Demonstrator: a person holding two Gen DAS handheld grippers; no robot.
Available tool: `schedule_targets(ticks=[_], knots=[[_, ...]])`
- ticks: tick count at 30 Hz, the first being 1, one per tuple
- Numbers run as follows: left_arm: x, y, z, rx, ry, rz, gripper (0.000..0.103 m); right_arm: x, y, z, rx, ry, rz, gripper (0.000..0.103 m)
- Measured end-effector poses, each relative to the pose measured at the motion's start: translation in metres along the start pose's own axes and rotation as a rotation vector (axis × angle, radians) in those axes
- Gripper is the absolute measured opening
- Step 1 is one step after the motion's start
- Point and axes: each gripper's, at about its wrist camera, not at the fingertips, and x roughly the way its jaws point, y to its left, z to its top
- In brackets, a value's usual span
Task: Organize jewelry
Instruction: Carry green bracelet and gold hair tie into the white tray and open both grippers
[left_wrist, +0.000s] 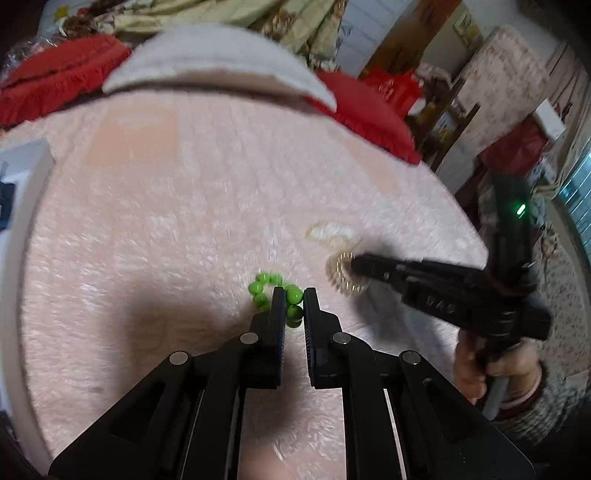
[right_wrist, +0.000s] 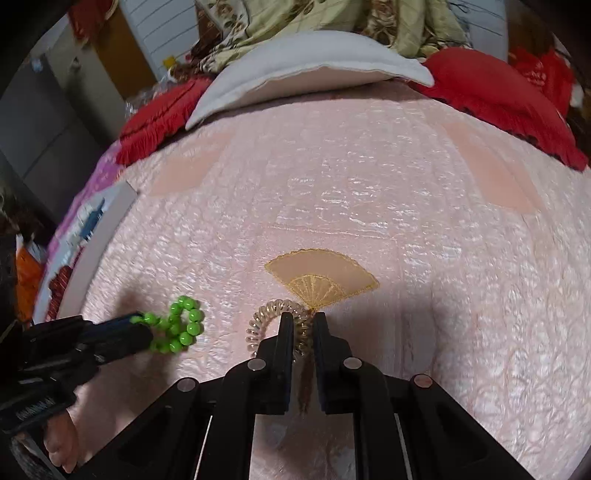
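Pink quilted bedspread (right_wrist: 369, 192), shiny, stitched with a gold fan motif (right_wrist: 321, 278) near the middle and plain peach patches further back. White pillow (right_wrist: 314, 70) at the far edge, flanked by red fringed cushions (right_wrist: 491, 92). White flat board (right_wrist: 99, 236) along the left edge. Patterned green-beige quilt (right_wrist: 295, 22) bunched behind the pillow.

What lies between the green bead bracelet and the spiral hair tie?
Only bare pink quilt between the green bead bracelet and the spiral hair tie, seen in the right wrist view.
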Motion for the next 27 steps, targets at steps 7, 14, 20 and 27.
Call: schedule_targets(ticks=[7, 14, 20, 27], knots=[[-0.070, 0.002, 0.010, -0.012, -0.139, -0.017, 0.008, -0.029, 0.013, -0.003, 0.003, -0.052, 0.031, 0.010], [-0.108, 0.015, 0.007, -0.041, -0.201, 0.038, 0.008, -0.046, 0.044, -0.011, -0.042, -0.067, 0.069, 0.010], [-0.146, 0.028, -0.008, -0.075, -0.255, 0.137, 0.008, -0.054, 0.081, -0.017, -0.097, -0.057, 0.116, 0.010], [-0.208, 0.056, -0.041, -0.165, -0.366, 0.214, 0.008, -0.058, 0.141, -0.020, -0.204, -0.037, 0.176, 0.010]])
